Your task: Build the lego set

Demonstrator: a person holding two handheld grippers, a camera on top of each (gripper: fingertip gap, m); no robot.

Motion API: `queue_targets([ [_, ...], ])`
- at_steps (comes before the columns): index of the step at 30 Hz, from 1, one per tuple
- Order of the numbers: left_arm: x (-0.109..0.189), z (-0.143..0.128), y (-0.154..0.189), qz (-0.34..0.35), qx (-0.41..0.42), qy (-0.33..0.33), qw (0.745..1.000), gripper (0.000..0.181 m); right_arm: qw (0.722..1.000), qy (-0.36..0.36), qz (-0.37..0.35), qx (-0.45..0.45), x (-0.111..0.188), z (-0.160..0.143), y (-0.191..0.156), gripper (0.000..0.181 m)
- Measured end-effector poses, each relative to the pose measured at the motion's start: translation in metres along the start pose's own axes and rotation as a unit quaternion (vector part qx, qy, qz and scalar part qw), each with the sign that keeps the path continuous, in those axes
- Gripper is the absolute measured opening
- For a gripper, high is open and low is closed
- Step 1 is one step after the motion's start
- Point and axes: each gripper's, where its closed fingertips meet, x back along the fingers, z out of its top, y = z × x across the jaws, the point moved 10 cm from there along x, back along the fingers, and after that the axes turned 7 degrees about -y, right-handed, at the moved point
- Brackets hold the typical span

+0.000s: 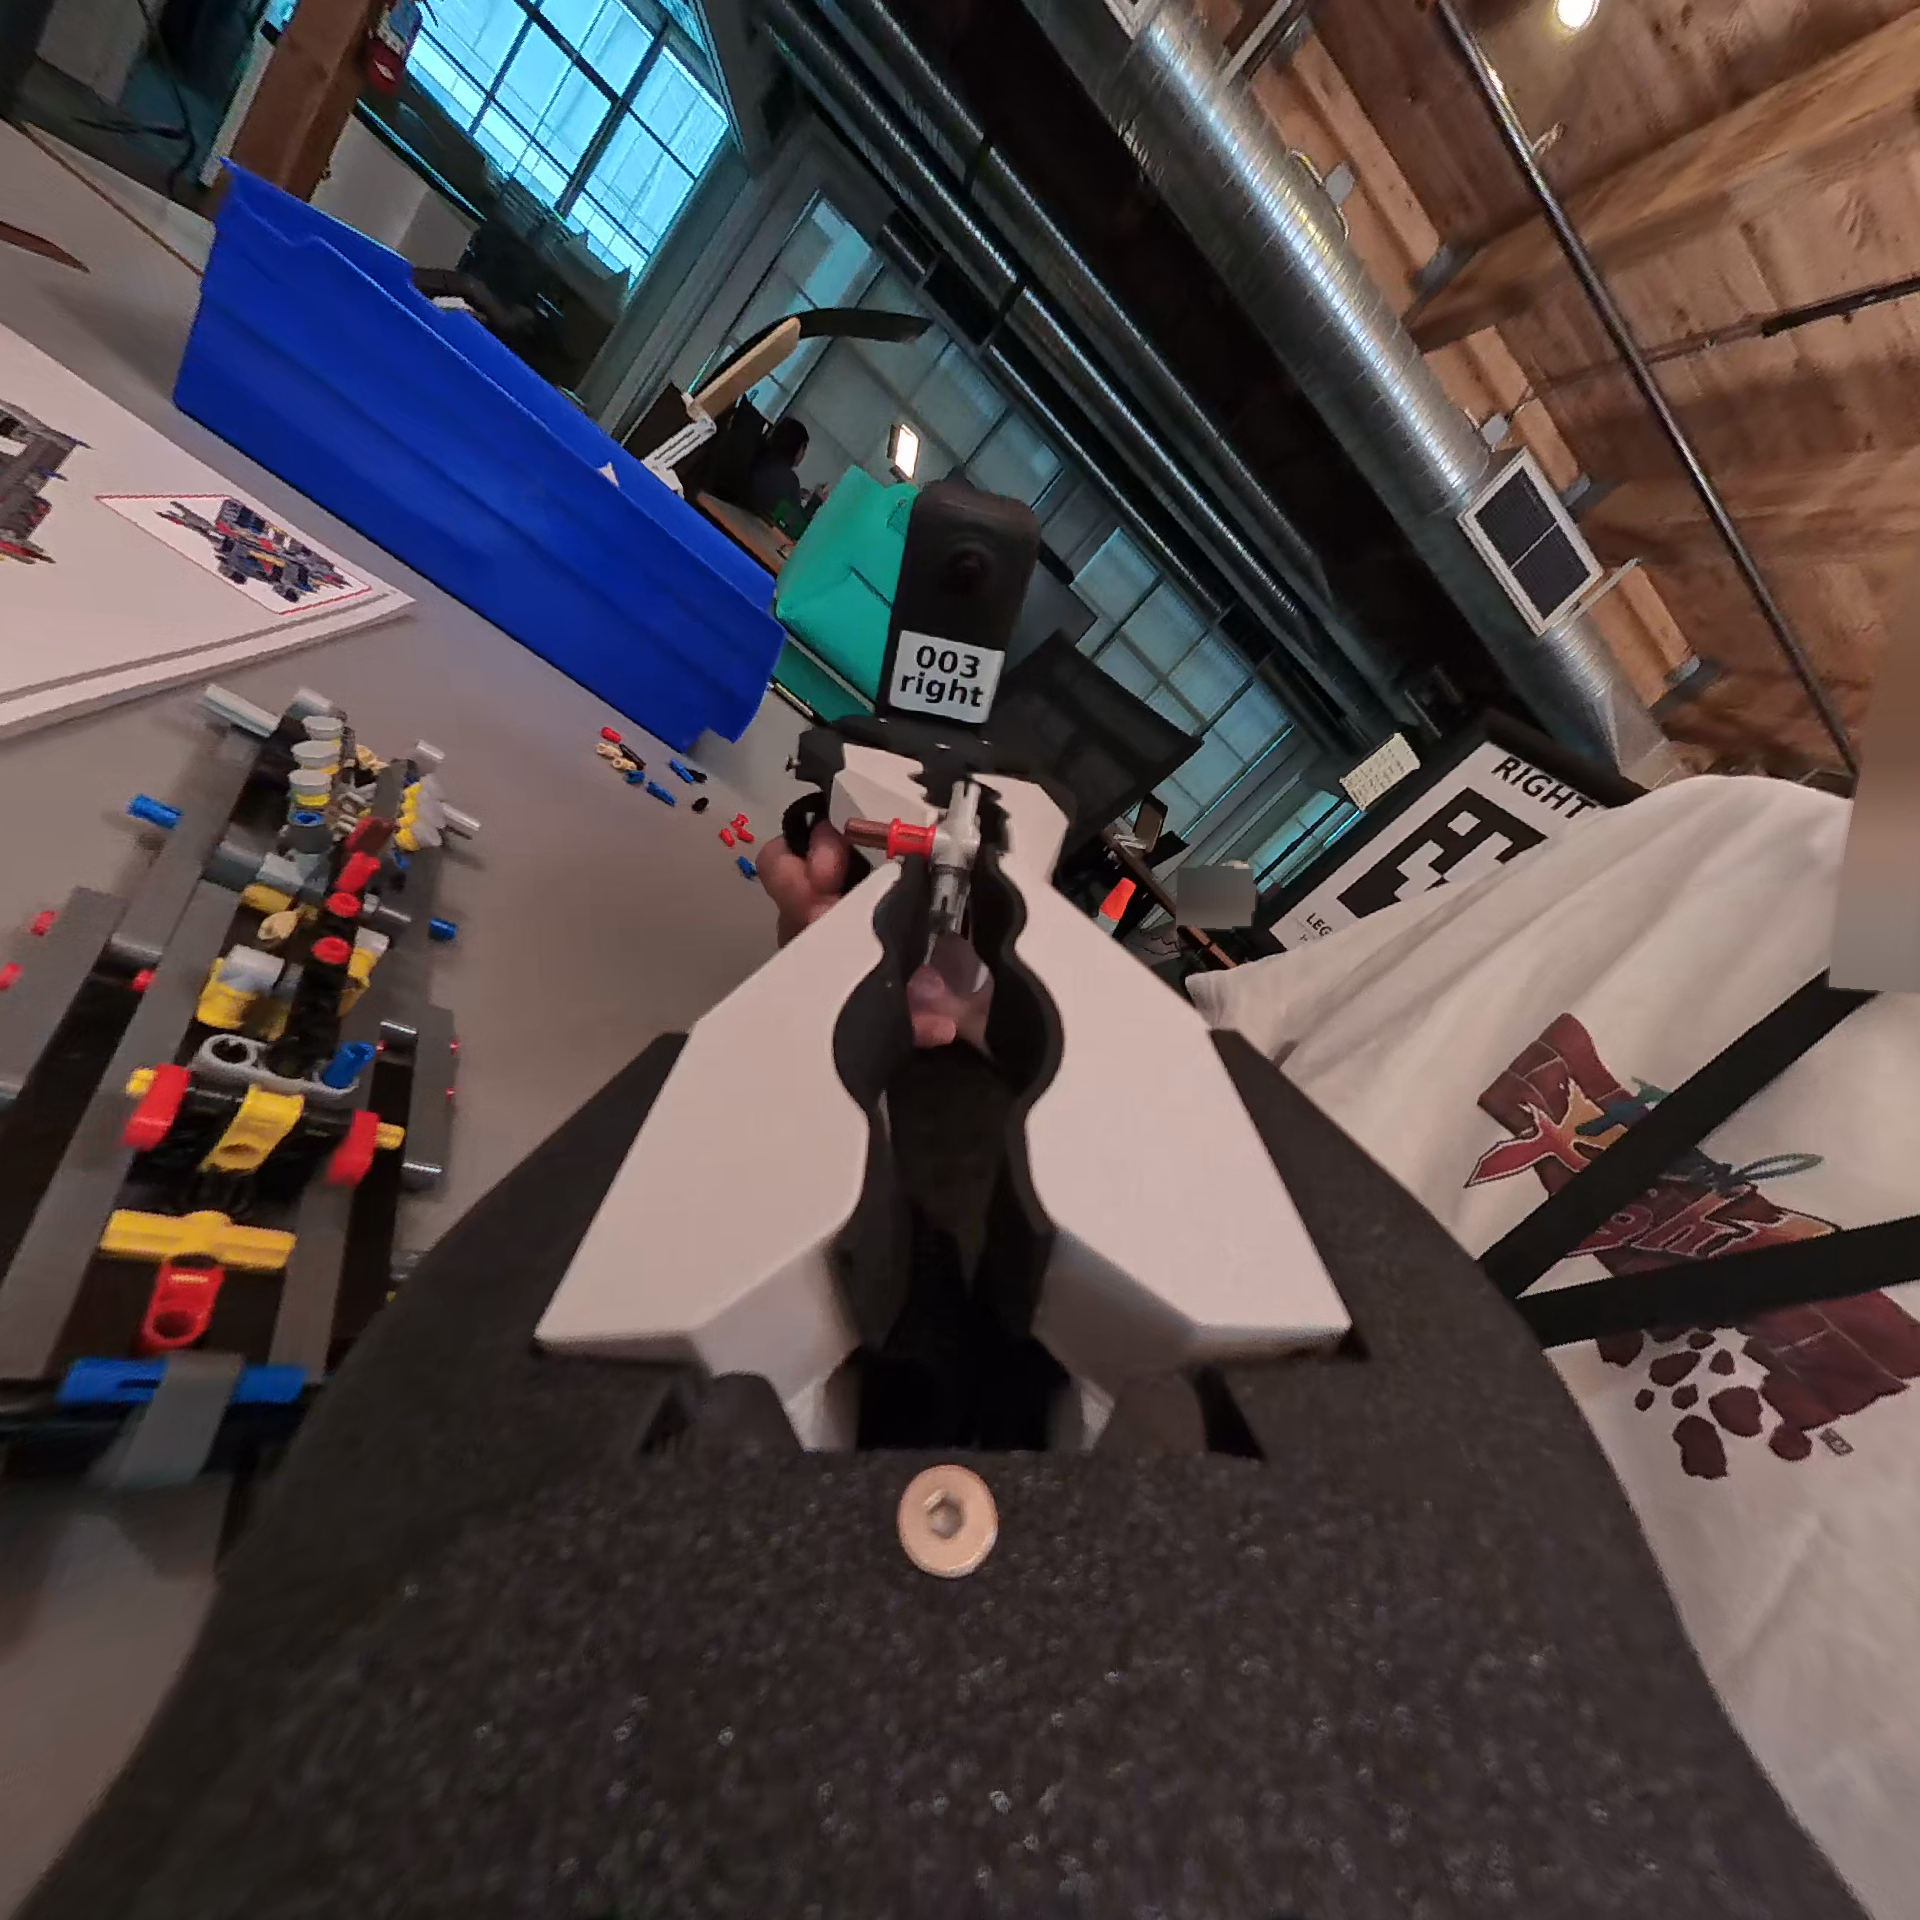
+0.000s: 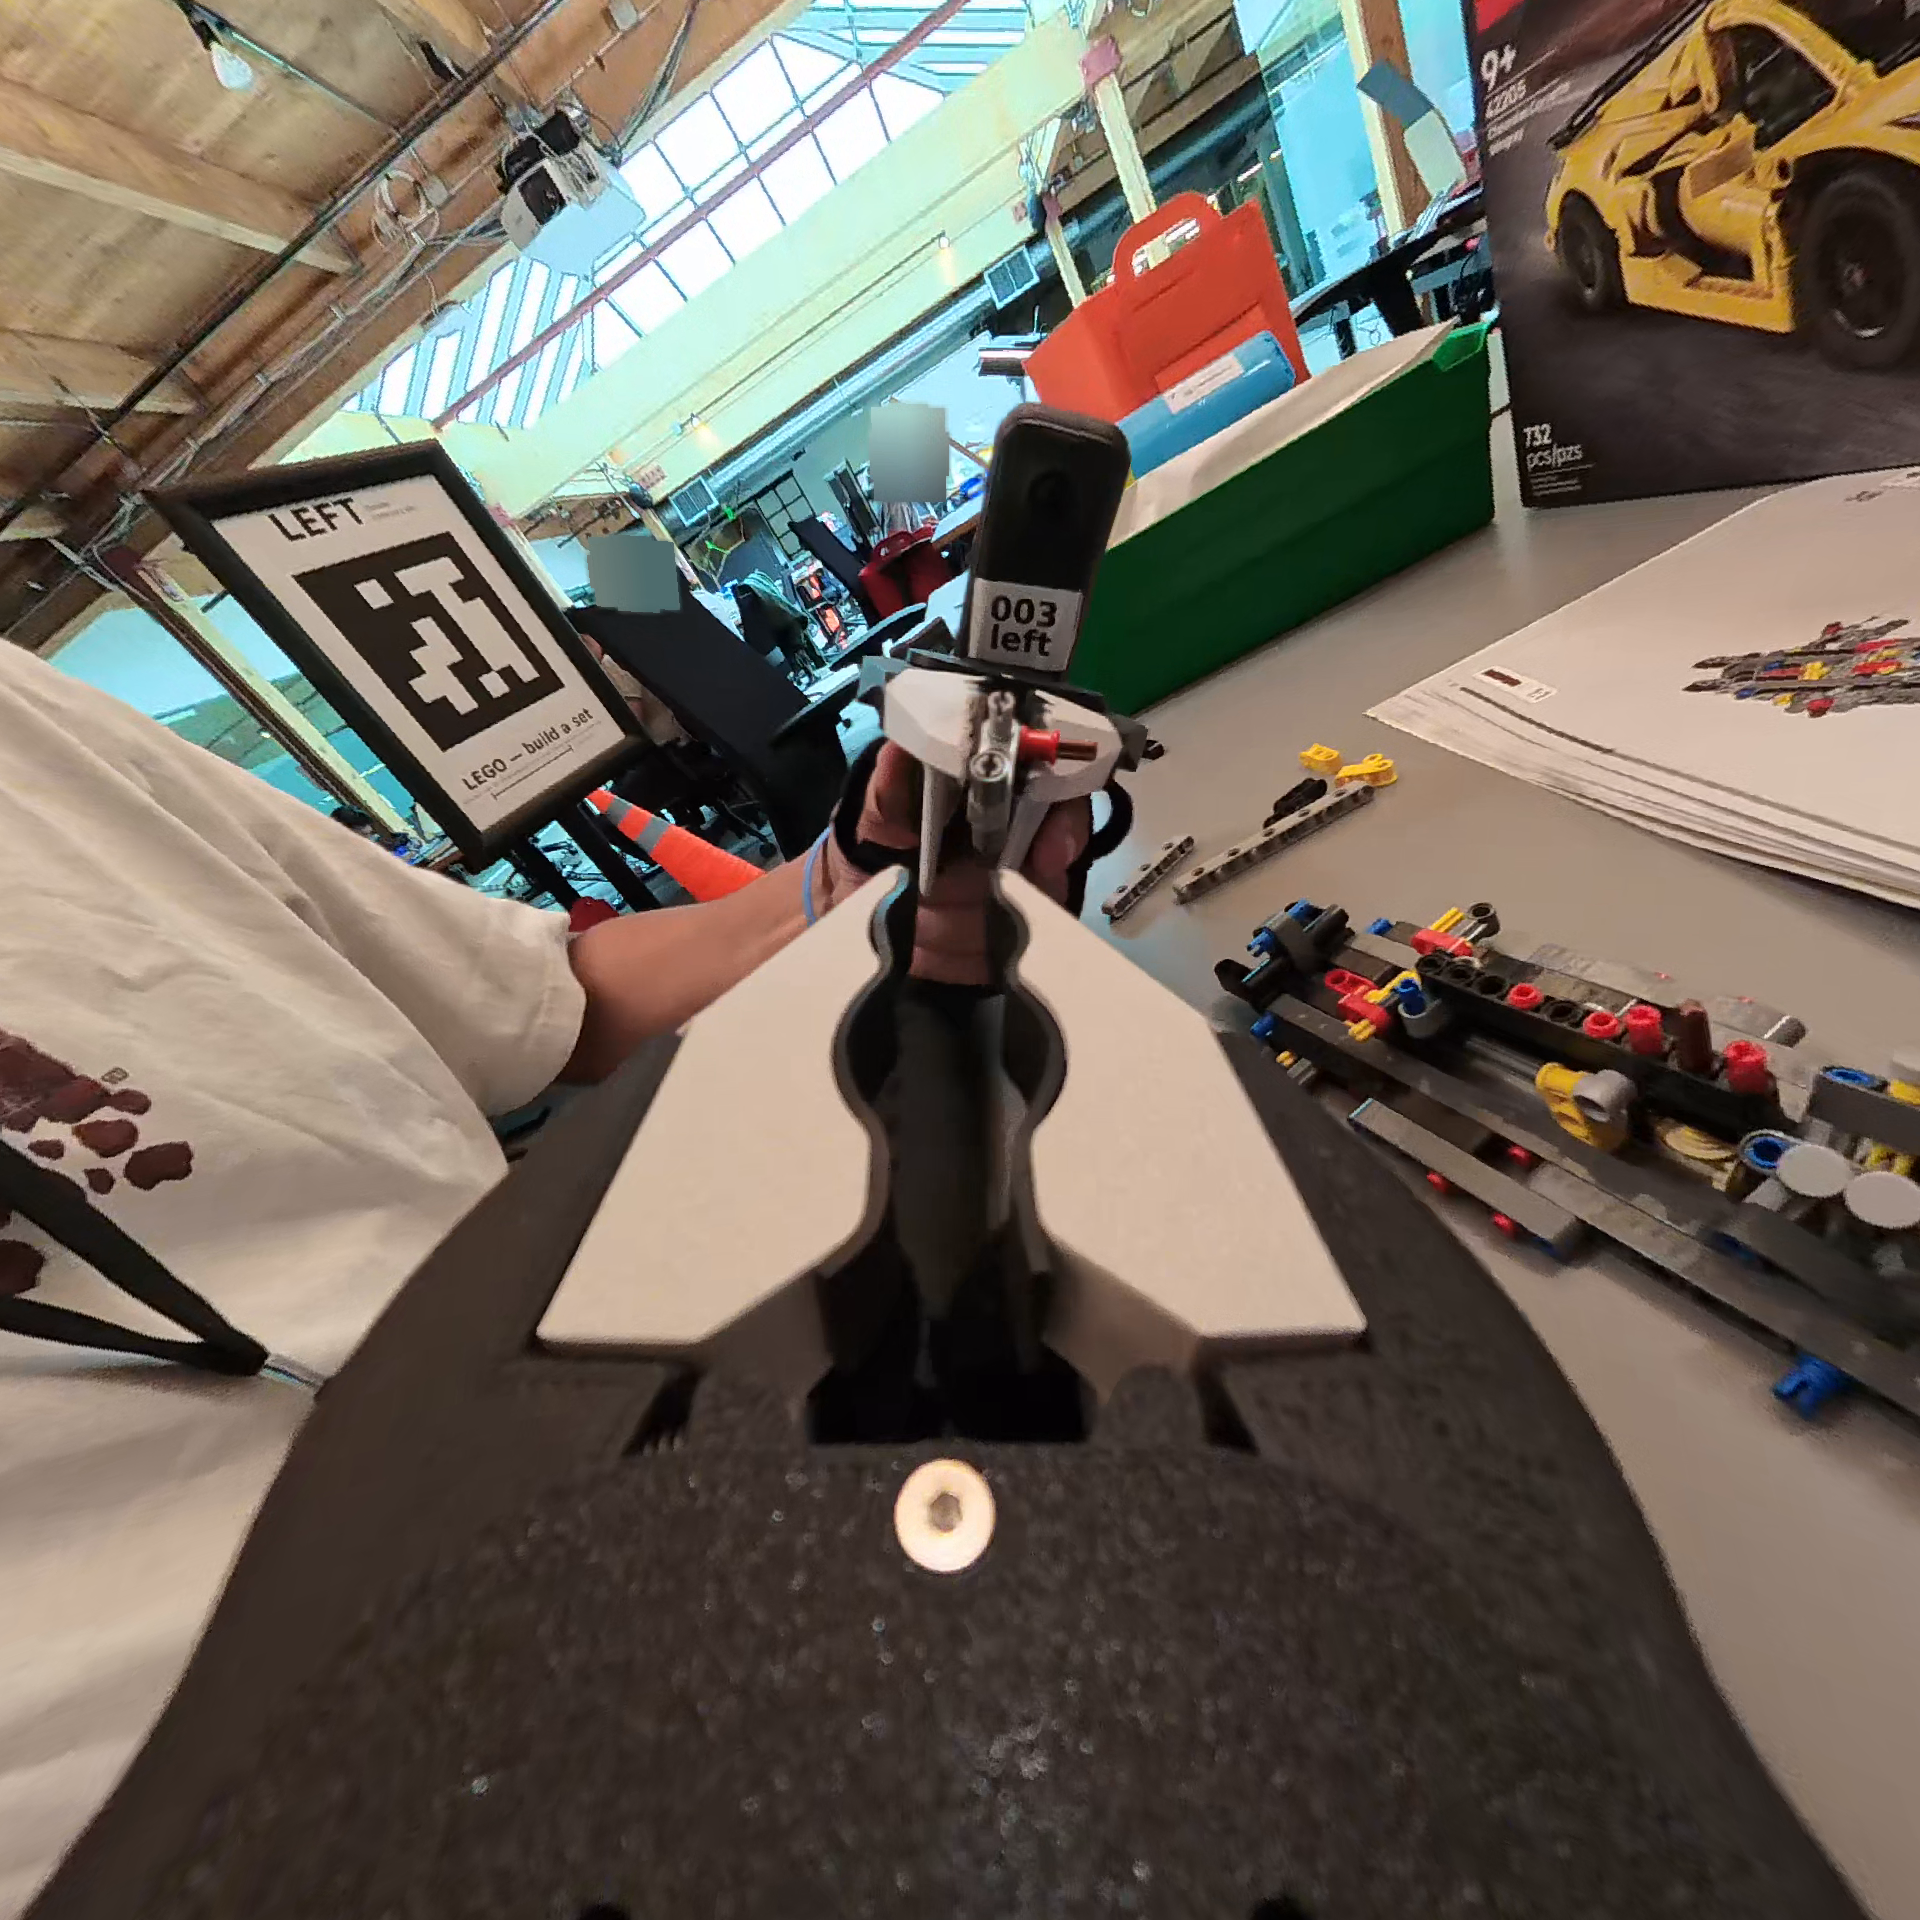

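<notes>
My left gripper [image 1: 951, 883] is shut on a small grey connector [image 1: 948, 868] carrying a red bush [image 1: 909, 836] and a brown axle [image 1: 868, 831] that stick out sideways. It is held in the air. My right gripper [image 2: 948, 883] faces it tip to tip, slightly open and empty, just short of the connector [image 2: 992, 769]. The long black and grey Lego assembly [image 1: 260, 1039] lies on the grey table [image 1: 582, 883]; it also shows in the right wrist view [image 2: 1558, 1060].
The instruction booklet [image 2: 1714, 707] lies open beside the assembly. A blue bin [image 1: 468, 468], a green bin [image 2: 1299, 540] and the set's box [image 2: 1714, 260] stand at the back. Loose pins [image 1: 665, 769], grey beams [image 2: 1268, 831] and yellow pieces [image 2: 1351, 764] lie on the table. Left and right tips are no more than a few centimetres apart.
</notes>
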Motion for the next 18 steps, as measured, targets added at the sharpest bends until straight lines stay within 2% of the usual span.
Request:
queue_targets([
  [7,-0.0043,0.0001,0.0018,-0.004,-0.001,0.022,1.0,0.006,0.999,0.001,-0.043,0.024,-0.0045,-0.0001,0.0,0.012],
  [18,-0.0051,-0.0002,0.0019,0.003,0.003,0.043,0.999,0.007,0.999,0.031,-0.025,0.004,0.0,0.0029,0.0014,0.01],
])
